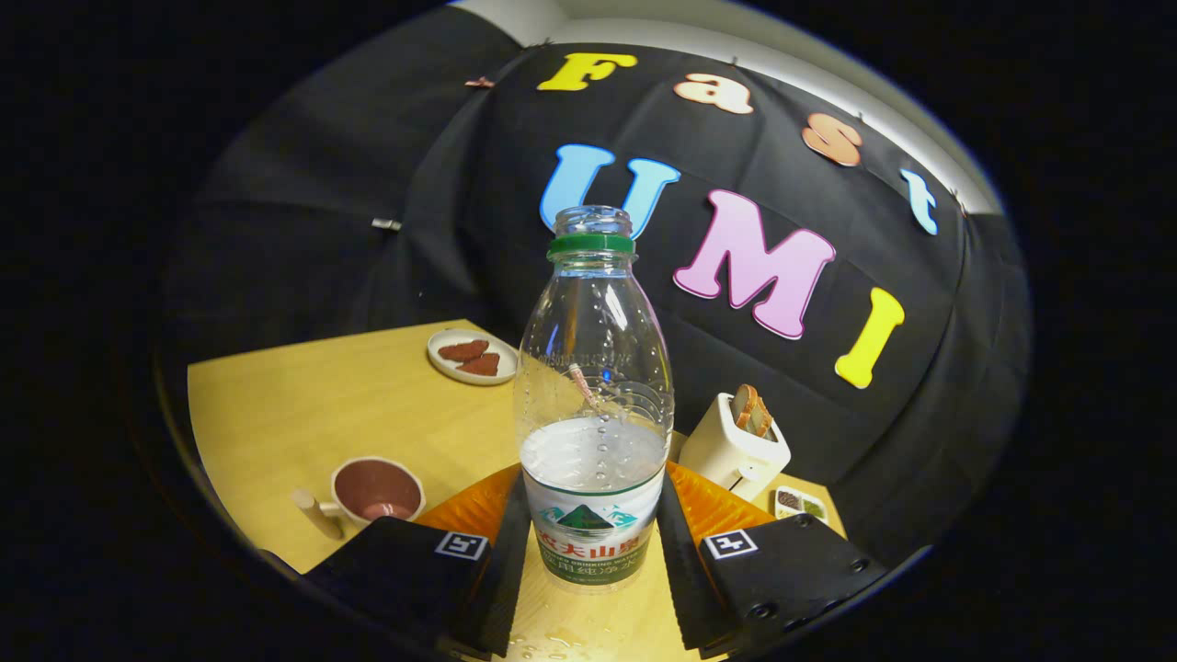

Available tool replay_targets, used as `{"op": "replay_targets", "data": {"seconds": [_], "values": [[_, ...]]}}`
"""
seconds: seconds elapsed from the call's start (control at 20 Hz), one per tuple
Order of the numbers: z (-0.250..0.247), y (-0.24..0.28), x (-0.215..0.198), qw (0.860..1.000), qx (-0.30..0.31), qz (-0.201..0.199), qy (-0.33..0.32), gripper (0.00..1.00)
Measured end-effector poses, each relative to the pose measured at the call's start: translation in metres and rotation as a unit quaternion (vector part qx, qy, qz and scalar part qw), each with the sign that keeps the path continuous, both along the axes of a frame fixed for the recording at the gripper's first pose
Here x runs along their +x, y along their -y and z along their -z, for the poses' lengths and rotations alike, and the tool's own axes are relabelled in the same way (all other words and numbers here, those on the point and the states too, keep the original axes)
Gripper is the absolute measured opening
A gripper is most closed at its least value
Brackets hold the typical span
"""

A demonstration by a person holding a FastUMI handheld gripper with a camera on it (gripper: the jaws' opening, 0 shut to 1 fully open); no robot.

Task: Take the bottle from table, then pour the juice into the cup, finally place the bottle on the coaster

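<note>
the tongs clamp the uncapped bottle low on its label, upright above the counter, so carry it level toward the cup before tipping gently.

Bottle fills the tongs — cup left, toaster right, bare table beyond.

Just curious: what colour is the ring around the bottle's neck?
Green: the ring sits just under the bottle's open mouth, clearest in the gripper view.

Black cloth wall, wooden table
</note>
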State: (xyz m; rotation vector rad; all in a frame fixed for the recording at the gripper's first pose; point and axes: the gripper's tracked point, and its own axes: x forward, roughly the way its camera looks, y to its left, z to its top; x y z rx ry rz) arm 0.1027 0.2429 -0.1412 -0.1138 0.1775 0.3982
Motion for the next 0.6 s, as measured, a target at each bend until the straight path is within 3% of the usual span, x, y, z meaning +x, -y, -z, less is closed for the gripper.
{"op": "replay_targets", "data": {"seconds": [0.3,0.6], "values": [[0.031,0.013,0.041,0.995,0.098,0.02,0.0,0.7],[0.072,0.032,0.09,0.992,0.11,0.054,-0.003,0.7]]}}
